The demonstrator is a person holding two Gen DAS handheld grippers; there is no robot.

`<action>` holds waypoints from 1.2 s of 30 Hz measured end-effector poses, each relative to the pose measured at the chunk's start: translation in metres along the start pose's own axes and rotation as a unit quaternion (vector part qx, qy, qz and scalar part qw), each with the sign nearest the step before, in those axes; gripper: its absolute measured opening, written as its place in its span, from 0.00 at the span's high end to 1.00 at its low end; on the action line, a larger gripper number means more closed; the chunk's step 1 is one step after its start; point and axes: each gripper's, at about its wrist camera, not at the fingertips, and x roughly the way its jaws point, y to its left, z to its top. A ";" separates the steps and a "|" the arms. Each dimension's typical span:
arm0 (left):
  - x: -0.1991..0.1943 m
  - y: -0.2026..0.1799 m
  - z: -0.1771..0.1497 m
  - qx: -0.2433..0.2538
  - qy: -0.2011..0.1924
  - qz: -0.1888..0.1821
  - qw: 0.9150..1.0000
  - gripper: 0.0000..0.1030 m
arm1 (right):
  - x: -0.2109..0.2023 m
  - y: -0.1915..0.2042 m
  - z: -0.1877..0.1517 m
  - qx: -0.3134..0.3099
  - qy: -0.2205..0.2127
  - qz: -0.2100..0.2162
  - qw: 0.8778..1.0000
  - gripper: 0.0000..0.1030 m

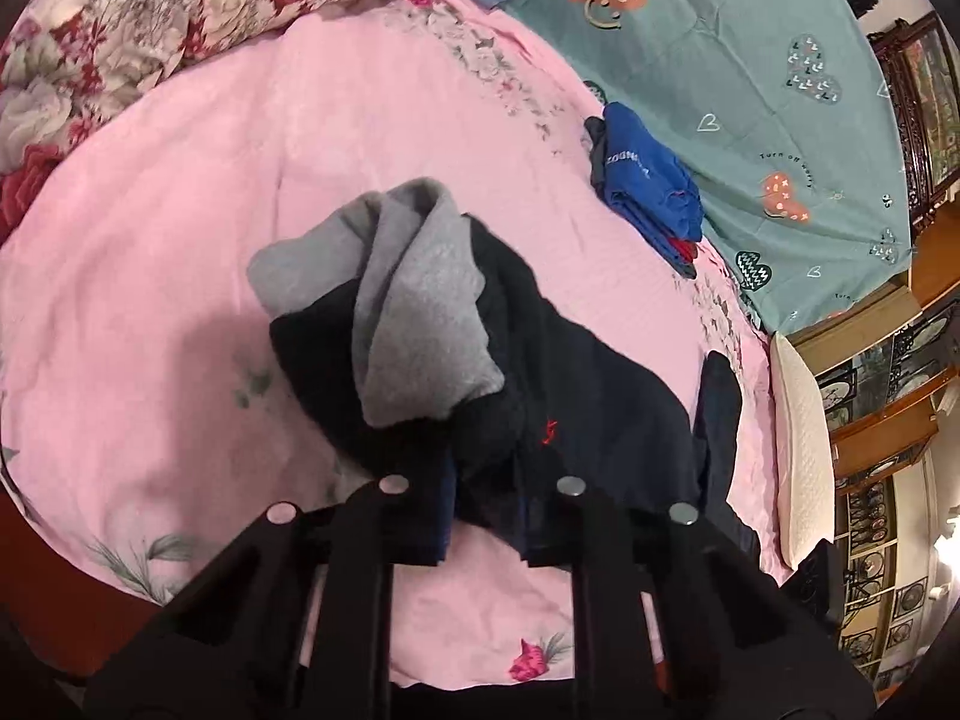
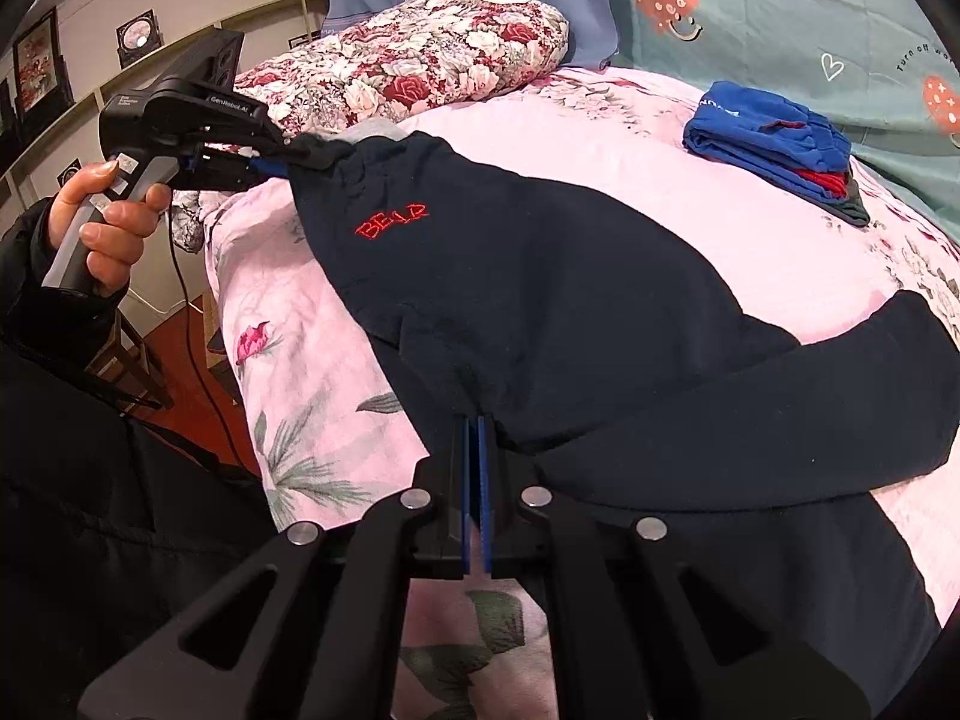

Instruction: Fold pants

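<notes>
In the left wrist view, the left gripper (image 1: 480, 516) is reaching forward over the pink floral bedsheet (image 1: 180, 252), its fingertips buried in the waistband of the dark navy pants (image 1: 576, 372), whose grey fleece lining (image 1: 414, 312) is spilling out in a bunch ahead. How tightly it is closing cannot be told here. A folded blue garment (image 1: 651, 180) is lying well apart, by the teal heart-print sheet (image 1: 750, 60).

In the right wrist view, the right gripper (image 2: 478, 438) is clamping its blue pads together on the near edge of the pants (image 2: 540, 276), which are sagging across the bed. At the far left the person's left hand (image 2: 105, 222) is gripping the handle, the left gripper (image 2: 288, 156) pinching the waistband near the red "BEAR" embroidery (image 2: 391, 221), beside a rose-print pillow (image 2: 432, 54).
</notes>
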 end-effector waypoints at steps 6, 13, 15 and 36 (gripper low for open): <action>-0.017 -0.011 0.025 0.032 -0.039 0.005 0.999 0.87 | -0.011 0.012 0.013 0.002 -0.026 0.052 0.998 1.00; 0.004 0.025 0.025 0.009 -0.011 0.044 0.999 0.87 | -0.002 0.029 0.024 -0.017 -0.015 -0.014 1.000 0.96; 0.010 0.035 0.015 0.004 -0.001 0.050 0.999 0.84 | -0.009 0.027 0.020 -0.014 -0.022 -0.037 0.999 0.71; 0.001 0.017 0.000 0.032 -0.035 0.074 0.996 0.52 | -0.022 0.007 0.011 0.018 -0.030 -0.086 0.996 0.58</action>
